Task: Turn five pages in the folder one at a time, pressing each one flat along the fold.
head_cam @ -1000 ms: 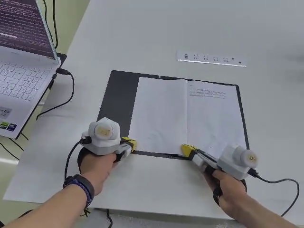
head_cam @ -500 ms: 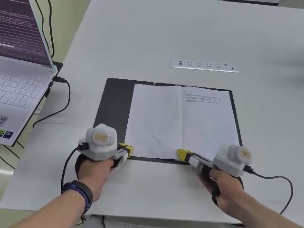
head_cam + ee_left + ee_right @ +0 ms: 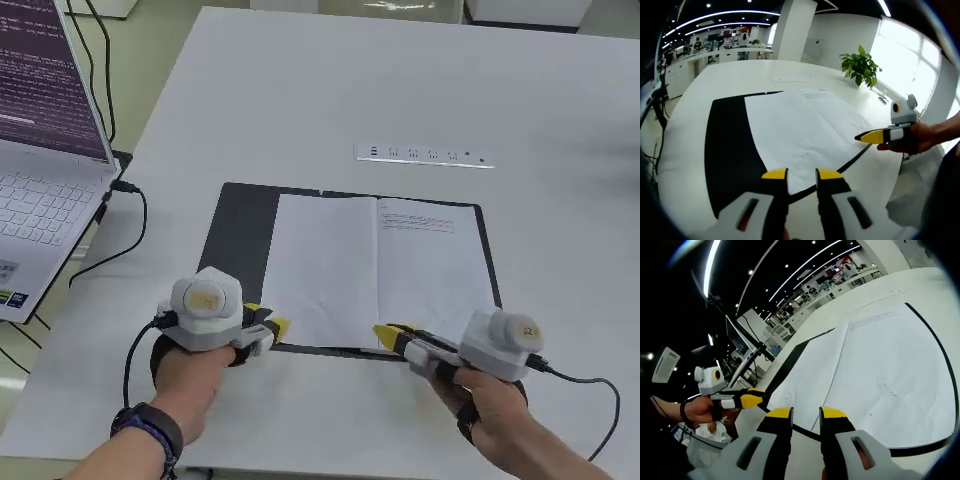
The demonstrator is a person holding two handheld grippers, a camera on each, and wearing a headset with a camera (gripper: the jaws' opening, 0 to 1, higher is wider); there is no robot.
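A black folder [image 3: 238, 235] lies open on the white table, with a blank white page [image 3: 322, 268] on the left and a page with printed lines [image 3: 432, 270] on the right of the fold [image 3: 378, 272]. My left gripper [image 3: 277, 327] rests at the folder's near edge by the blank page's corner, jaws shut and holding nothing. My right gripper [image 3: 384, 333] sits at the near edge just below the fold, also shut and holding nothing. In the left gripper view its own tips [image 3: 801, 175] hover over the page corner [image 3: 805, 150]. The right gripper view has its tips [image 3: 806, 413] at the folder's black border [image 3: 805, 432].
An open laptop [image 3: 40, 160] stands at the left edge with a black cable [image 3: 125, 235] running toward the folder. A power strip [image 3: 425, 155] is set into the table beyond the folder. A potted plant [image 3: 860, 65] stands far off.
The head camera has tilted, so the folder sits lower in the picture. Both grippers stay at the folder's near edge, and the pages lie as before.
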